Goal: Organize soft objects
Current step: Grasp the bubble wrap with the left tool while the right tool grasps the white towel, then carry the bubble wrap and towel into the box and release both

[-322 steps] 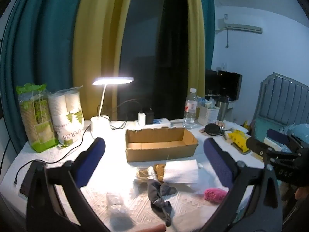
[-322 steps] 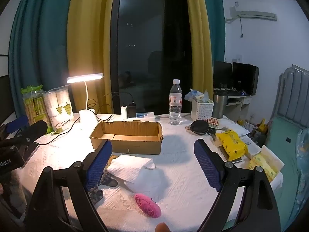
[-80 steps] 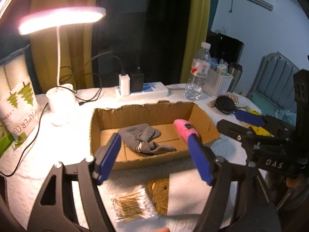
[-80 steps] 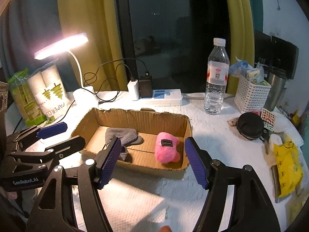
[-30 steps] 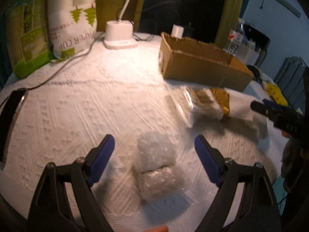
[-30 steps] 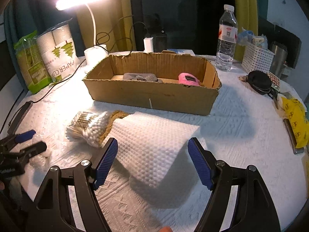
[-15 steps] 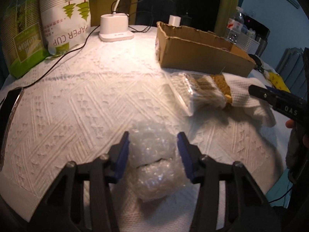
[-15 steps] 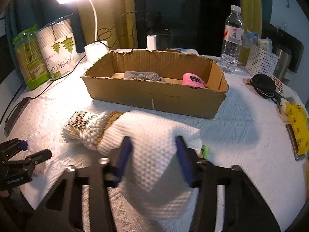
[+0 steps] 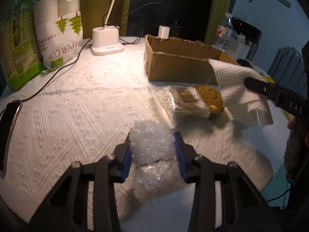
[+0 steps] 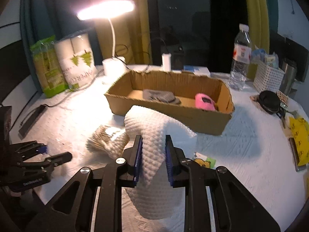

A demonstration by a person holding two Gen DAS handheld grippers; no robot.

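Now both tongs have closed: left tongs grip the bubble wrap, right tongs pinch the white cloth, each load ready for the cardboard box ahead

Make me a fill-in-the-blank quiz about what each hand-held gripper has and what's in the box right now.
1. The left hand-held gripper is shut on a wad of ____ wrap.
2. The right hand-held gripper is shut on a white ____.
3. In the cardboard box, the plush toy is colored ____.
4. The gray sock lies ____ the box.

Missing words: bubble; cloth; pink; inside
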